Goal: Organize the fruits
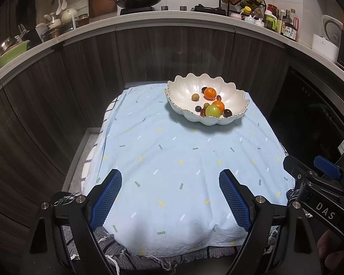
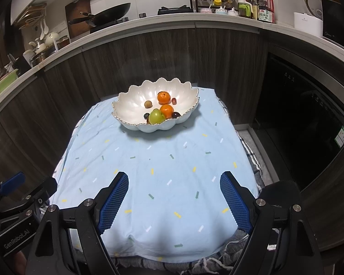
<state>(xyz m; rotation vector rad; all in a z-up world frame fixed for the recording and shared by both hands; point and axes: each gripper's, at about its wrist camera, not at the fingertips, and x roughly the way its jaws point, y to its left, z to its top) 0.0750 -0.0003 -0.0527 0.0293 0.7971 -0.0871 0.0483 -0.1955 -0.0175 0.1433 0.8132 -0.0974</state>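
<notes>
Two grippers hover over the near edge of a pale blue cloth point(image 1: 172, 160), each spread wide and holding nothing: your left gripper point(image 1: 170, 200) shows both blue pads apart with only cloth between them, and your right gripper point(image 2: 174, 200) stands the same way. All the fruit lies in one scalloped white bowl point(image 1: 185, 87) at the far end of the cloth, well apart from both grippers. Inside it you can count two oranges, one toward the back point(image 1: 209, 93) and one nearer the front point(image 1: 218, 106), a green apple point(image 1: 212, 111) against the near rim, a small tan fruit point(image 1: 195, 97) lying alone, and several dark grape-like fruits point(image 1: 227, 113) clustered around the apple (their exact count is hard to tell). Nothing lies loose on the cloth, so the task appears either near its close or not yet started; the frames cannot settle which. If you reach in, approach over the low near rim instead of the tall scalloped back wall, and keep the jaws wide until they straddle one fruit only. Take the isolated tan fruit or the back orange first, since the apple is crowded by small round pieces that would likely roll. Close gently on the grapes, and keep the idle gripper clear of the bowl.
</notes>
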